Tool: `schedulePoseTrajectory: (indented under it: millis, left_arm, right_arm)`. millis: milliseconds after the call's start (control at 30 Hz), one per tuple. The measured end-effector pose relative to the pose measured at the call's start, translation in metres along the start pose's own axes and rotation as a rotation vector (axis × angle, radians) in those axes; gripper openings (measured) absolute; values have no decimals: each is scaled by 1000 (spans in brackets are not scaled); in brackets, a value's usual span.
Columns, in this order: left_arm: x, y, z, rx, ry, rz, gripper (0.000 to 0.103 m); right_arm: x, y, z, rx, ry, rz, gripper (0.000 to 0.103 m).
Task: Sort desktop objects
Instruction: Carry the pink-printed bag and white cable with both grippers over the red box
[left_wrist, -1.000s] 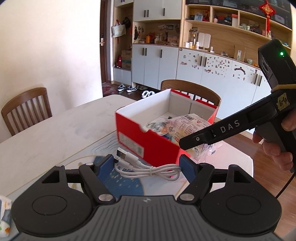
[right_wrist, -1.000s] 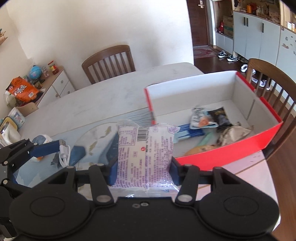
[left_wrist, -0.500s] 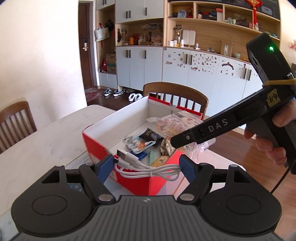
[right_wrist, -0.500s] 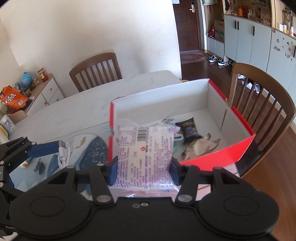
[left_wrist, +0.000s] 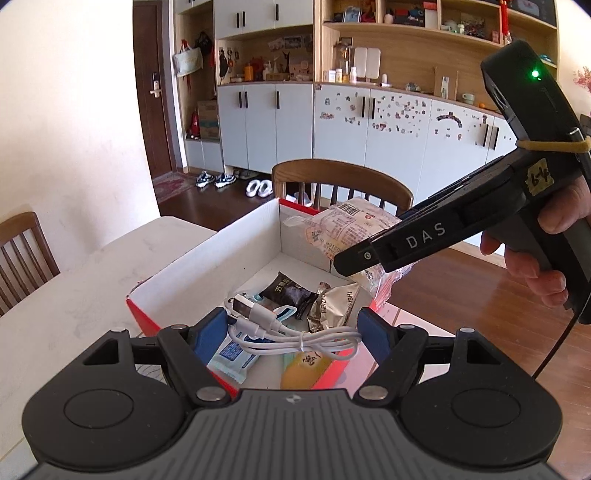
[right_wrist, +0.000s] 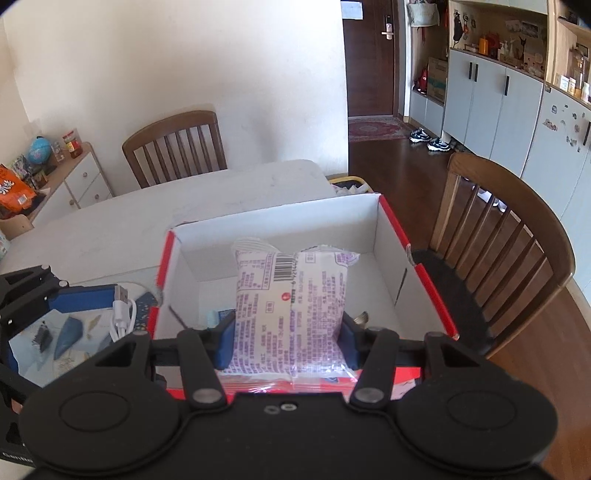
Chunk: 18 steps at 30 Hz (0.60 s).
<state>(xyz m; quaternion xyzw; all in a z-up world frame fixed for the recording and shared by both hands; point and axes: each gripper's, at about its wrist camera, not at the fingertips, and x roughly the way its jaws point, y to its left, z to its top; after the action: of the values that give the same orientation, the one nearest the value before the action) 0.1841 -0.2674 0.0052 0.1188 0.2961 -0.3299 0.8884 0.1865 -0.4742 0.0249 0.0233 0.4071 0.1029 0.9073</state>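
Both hand-held grippers are loaded: left (left_wrist: 293, 330) clamped on a coiled white cable (left_wrist: 291, 334), right (right_wrist: 286, 338) on a snack packet (right_wrist: 290, 306), held over the red box (right_wrist: 391, 236). Several packets already boxed; these two not yet dropped.

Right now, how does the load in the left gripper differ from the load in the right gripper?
The left gripper holds a thin white USB cable, bundled and tied in loops; the right gripper holds a flat sealed snack packet with purple print and a barcode. The cable lies crosswise between wide-set pads; the packet stands on end between narrower-set pads. Both loads hang above the open red box, not yet released.
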Motion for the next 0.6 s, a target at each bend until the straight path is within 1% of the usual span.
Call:
schedulePoseTrajectory:
  millis: [167,300,400,600]
  left_arm:
    - [24,2,8,13,42,4,77]
    - [46,1,13,37,87,1,77]
    - [59,4,16,58,116,9,77]
    - [84,19,23,43,174,-2,77]
  right_arm:
    - [15,-4,9,-36,11,4,53]
    - [31,-8,12,-37,45,25,53]
    - [44,-10,13,-51,63,20,53]
    - [65,-13,11,-81,101,9,53]
